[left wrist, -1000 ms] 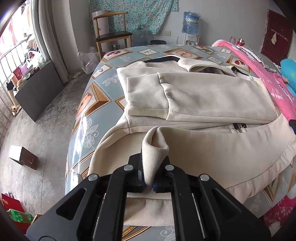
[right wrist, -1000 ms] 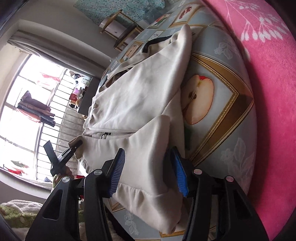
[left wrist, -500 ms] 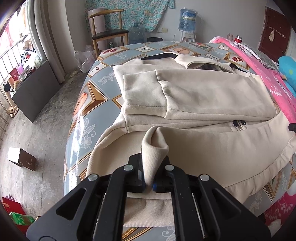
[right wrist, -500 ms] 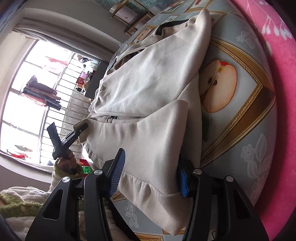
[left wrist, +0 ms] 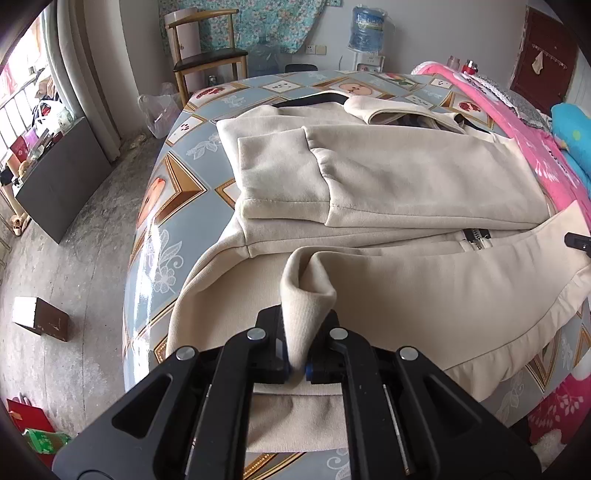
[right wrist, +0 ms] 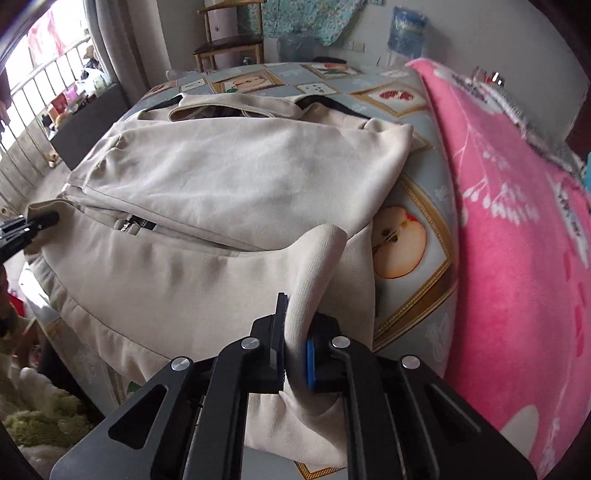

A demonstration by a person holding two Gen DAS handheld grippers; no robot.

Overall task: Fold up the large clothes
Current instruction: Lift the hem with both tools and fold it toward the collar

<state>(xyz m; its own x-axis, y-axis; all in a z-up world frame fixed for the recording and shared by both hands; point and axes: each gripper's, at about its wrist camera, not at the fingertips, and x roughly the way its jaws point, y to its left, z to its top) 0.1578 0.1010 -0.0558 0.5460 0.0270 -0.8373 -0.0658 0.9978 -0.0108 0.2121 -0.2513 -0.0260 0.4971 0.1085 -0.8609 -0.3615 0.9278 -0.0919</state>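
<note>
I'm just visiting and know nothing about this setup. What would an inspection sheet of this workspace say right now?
Surface: table under a glossy blue-grey cloth with fruit pictures; a pink floral blanket lies along its right side.
Job's things: large beige zip-up jacket spread flat, sleeves folded across the body, hem hanging over the near edge.
Clutter: nothing seen on the table apart from the jacket and blanket.
Grippers: left gripper shut on a pinch of hem; right gripper has just been closing and now pinches a fold of hem too.
Cables: nothing seen.
Surroundings: wooden chair, blue water bottle on a dispenser, small brown box on the concrete floor, barred window at left.
</note>
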